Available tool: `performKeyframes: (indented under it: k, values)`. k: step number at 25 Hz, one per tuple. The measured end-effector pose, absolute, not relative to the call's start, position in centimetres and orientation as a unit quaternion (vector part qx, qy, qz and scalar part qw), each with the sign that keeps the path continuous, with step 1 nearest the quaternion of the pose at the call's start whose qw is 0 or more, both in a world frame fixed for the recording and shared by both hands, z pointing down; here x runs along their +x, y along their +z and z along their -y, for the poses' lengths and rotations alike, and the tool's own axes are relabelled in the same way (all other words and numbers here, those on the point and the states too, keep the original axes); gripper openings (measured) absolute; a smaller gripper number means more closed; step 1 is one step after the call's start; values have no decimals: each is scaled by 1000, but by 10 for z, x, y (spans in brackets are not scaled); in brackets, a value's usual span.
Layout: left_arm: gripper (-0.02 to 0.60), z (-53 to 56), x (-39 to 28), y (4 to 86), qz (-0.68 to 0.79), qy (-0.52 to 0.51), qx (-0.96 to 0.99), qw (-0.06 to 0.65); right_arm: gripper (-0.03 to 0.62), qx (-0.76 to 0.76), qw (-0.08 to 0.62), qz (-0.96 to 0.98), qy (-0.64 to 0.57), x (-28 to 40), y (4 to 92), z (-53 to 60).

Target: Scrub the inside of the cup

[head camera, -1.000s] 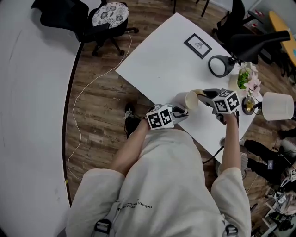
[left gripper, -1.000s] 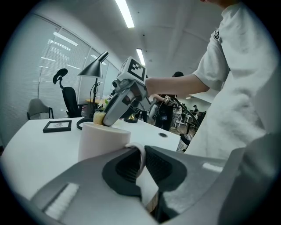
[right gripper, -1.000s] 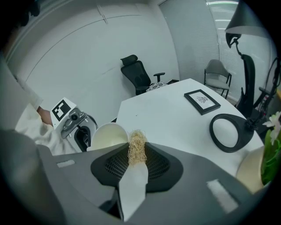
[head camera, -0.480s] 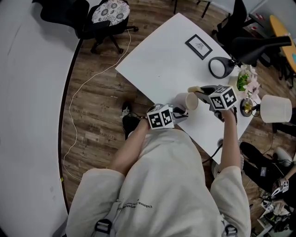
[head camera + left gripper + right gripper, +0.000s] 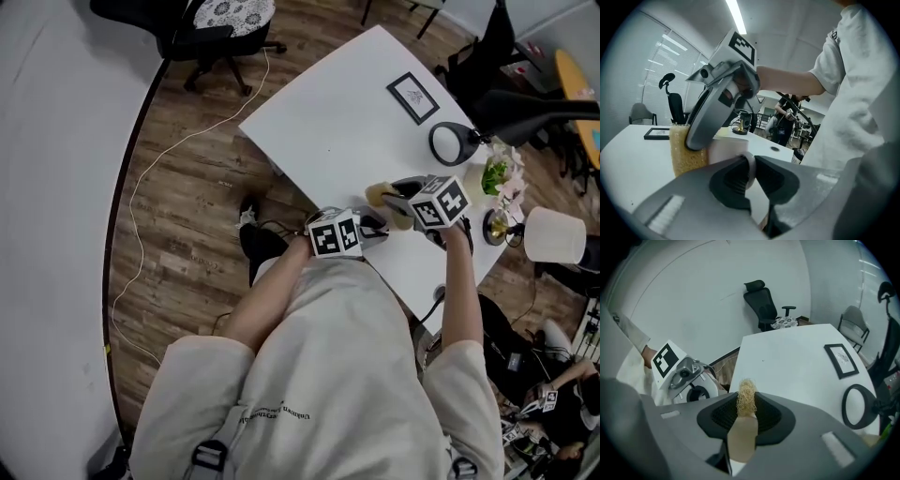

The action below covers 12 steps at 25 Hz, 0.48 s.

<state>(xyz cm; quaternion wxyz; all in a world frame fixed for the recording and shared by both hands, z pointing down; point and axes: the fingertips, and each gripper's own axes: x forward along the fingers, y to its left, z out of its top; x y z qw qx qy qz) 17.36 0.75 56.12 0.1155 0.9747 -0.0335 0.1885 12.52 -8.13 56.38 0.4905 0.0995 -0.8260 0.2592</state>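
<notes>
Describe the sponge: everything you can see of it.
The sponge is yellow, coarse and fibrous, with a smoother tan part at its near end in the right gripper view. It stands upright, clamped between the jaws of the right hand-held gripper, close beside the white cup; contact is unclear.

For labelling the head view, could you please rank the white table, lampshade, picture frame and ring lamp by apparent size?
1. White table
2. Lampshade
3. Picture frame and ring lamp: they look about alike, so I would not rank them.
</notes>
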Motion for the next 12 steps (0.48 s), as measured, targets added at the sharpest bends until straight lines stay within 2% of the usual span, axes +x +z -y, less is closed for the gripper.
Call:
performKeyframes:
  k: [12]
  values:
    - [31, 10, 150, 570, 99, 183, 966, 154, 121, 61, 542, 816, 192, 93, 562, 59]
